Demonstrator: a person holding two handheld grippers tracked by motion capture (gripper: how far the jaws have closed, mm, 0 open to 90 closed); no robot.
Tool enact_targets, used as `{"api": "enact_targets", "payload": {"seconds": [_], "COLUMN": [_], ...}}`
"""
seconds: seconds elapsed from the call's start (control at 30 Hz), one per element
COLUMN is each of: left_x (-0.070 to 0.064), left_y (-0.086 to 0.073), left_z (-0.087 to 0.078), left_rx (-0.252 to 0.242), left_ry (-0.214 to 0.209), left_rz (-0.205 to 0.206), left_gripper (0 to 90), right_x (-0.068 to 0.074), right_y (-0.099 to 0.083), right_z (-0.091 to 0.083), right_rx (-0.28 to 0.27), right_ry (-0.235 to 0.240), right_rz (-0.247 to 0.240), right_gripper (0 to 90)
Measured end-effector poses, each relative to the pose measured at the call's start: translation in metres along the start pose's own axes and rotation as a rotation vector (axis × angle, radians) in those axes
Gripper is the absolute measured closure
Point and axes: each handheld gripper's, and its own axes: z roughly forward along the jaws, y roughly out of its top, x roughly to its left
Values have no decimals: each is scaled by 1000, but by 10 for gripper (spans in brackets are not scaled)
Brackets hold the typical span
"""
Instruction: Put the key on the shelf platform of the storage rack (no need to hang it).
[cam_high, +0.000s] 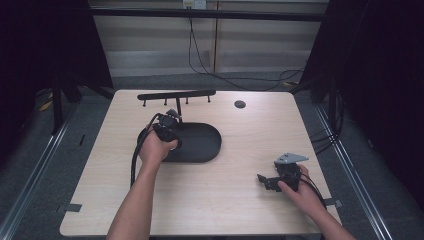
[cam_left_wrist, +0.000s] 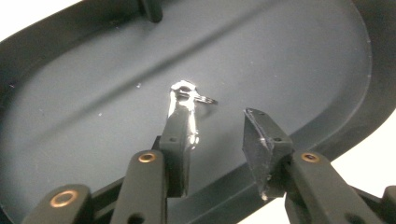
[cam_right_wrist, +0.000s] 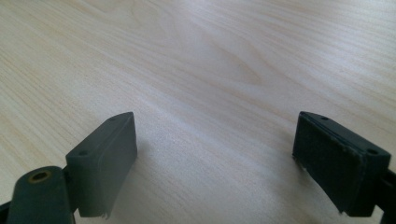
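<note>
Ring (cam_left_wrist: 208, 99) lies by left gripper (cam_left_wrist: 217, 126) over tray (cam_left_wrist: 303, 56).

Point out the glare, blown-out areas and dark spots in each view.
High view: surroundings sink into black, table evenly lit. Left gripper view: glare whitens one of the fingers above the dark tray; corners beyond the tray blow out white. Right gripper view: soft sheen on the wood, faint shadows under the fingers.

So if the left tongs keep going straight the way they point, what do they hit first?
Probably the small metal ring lying on the floor of the black oval tray, just ahead of the open left tongs. Depth is unclear; otherwise the tray floor itself.
</note>
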Motion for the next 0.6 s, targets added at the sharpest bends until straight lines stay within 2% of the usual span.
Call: {"api": "enact_targets", "payload": {"seconds": [0.23,0.33,0.37,0.43,0.47,0.5,0.6], "left_x": [-1,-2,-3,-3,-4,-4,-4], "left_y": [0,-1,-1,-1,-1,-1,-1], "left_z": [-5,-8,-9,-10,-11,-12,-16], "left_rx": [2,7,2,4,17,15,13], "left_ry": [-7,-8,-11,-19,-21,-19,-25], "left_rz": [14,25,14,15,13,26,24], "left_gripper": [519,504,501,478,468,463,445], "right_x": [0,0,0,0,0,0,0], "right_y": [0,0,0,0,0,0,0], "right_z": [0,0,0,0,0,0,0], "right_rx": [0,0,0,0,0,0,0], "right_ry": [0,0,0,0,0,0,0], "right_rz": [0,0,0,0,0,0,0], "right_gripper": [130,131,131,131,131,131,131]}}
